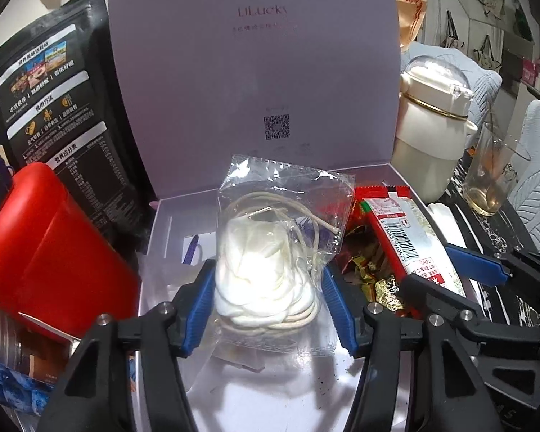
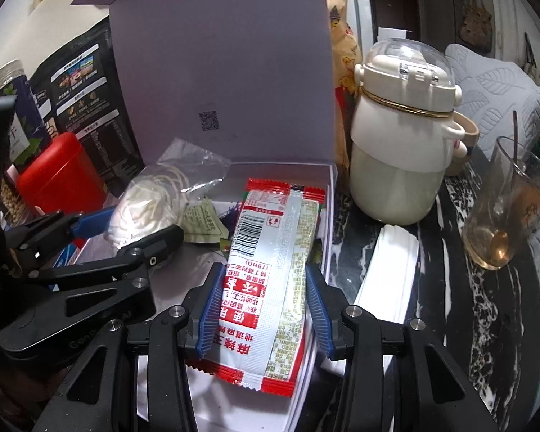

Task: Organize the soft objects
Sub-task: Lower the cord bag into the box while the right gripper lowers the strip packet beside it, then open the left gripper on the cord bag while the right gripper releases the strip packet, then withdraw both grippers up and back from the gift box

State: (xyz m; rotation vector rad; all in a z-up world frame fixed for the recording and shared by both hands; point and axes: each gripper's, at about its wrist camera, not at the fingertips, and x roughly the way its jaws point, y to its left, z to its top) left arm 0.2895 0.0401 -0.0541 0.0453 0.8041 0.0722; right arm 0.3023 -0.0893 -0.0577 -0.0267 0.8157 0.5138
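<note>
My left gripper (image 1: 268,288) is shut on a clear plastic bag of white cotton pads and string (image 1: 266,273), held over the open lilac box (image 1: 162,216). The bag also shows in the right wrist view (image 2: 147,205). My right gripper (image 2: 264,302) is shut on a red and white snack packet (image 2: 270,273), held over the right side of the box (image 2: 327,187). The packet shows in the left wrist view (image 1: 410,241) too. The box lid (image 1: 252,72) stands upright behind both. Small gold wrappers (image 1: 374,277) lie in the box.
A red canister (image 1: 50,248) and a black pouch (image 1: 61,108) stand left of the box. A white lidded bottle (image 2: 399,136), a glass with a spoon (image 2: 504,216) and a white ribbed piece (image 2: 388,273) sit to the right on the dark marbled table (image 2: 486,306).
</note>
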